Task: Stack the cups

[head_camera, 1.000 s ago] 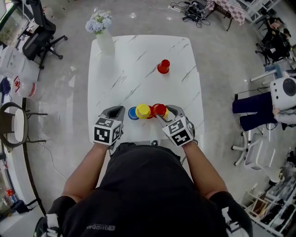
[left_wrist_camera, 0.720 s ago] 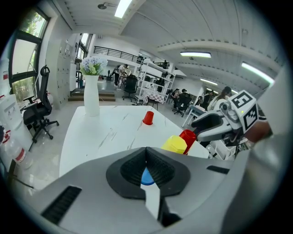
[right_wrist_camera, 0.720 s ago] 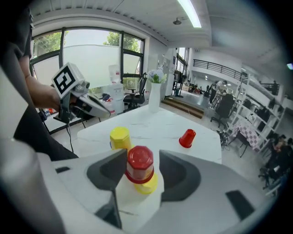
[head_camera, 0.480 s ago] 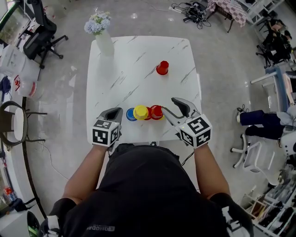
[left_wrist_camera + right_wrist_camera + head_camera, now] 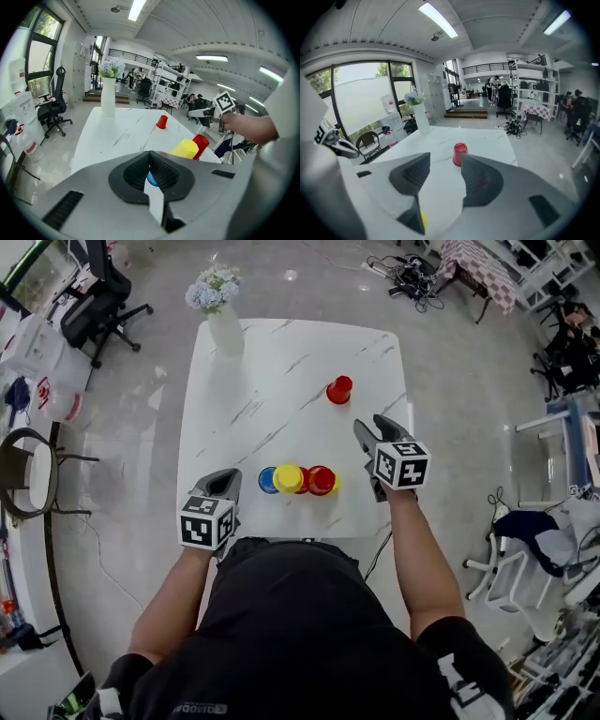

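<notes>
While the far red cup [image 5: 339, 390] stands alone, our stacking looks unfinished.
Our right hand-held gripper [image 5: 372, 426] hangs spread and empty, aimed at it; our left hand-held gripper [image 5: 228, 480] is clenched on nothing beside the blue cup [image 5: 267, 481], yellow cup [image 5: 288, 478] and near red cup [image 5: 322, 480], clustered at the table [image 5: 281, 381] near edge.

Blue cup [image 5: 269, 481], yellow cup [image 5: 288, 478], red cup [image 5: 322, 480] in row nr desk [image 5: 281, 362] front. Right tool [image 5: 371, 434] nr far red cup [image 5: 339, 390]; left tool [image 5: 225, 482] beside blue.
</notes>
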Demonstrator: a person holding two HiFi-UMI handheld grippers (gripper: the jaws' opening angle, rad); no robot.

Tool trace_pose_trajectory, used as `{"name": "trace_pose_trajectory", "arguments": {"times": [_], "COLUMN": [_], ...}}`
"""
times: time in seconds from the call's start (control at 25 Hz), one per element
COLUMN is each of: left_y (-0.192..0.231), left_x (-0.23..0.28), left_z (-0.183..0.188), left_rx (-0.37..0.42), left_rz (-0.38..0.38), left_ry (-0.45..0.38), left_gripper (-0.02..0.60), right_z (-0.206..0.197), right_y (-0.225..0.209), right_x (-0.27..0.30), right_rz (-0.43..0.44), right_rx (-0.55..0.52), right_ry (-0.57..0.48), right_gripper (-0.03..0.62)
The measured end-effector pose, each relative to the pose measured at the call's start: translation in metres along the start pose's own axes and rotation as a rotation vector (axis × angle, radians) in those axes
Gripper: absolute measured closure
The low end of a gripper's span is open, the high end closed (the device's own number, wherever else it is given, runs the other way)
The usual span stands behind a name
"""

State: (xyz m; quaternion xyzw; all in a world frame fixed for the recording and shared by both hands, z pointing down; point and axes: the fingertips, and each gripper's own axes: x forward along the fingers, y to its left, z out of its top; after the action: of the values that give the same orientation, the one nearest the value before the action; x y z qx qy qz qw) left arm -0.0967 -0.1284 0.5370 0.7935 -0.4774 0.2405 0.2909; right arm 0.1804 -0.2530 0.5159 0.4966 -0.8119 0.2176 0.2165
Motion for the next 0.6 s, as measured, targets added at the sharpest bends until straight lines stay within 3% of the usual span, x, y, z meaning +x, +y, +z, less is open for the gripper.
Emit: {"name": "trace_pose_trajectory", "arguments": {"times": [0.32, 0.6], "left_y": [0.020, 0.025], "left_x": [-0.005, -0.007], "left_z": [-0.012, -0.014], "left_rx": [-0.072, -0.091], "left_rz": [0.074, 0.106], "left_ry": [0.003, 0.012], "left_gripper": [0.577, 0.577], "right_z": [-0.018, -0.012], "right_y": [-0.025, -0.044], "right_x": [0.081, 0.132], "right_rz": [-0.032, -0.061], "right_rx": [-0.126, -0.238], "right_ry": [0.121, 0.199], "right_gripper": [0.388, 0.387]}}
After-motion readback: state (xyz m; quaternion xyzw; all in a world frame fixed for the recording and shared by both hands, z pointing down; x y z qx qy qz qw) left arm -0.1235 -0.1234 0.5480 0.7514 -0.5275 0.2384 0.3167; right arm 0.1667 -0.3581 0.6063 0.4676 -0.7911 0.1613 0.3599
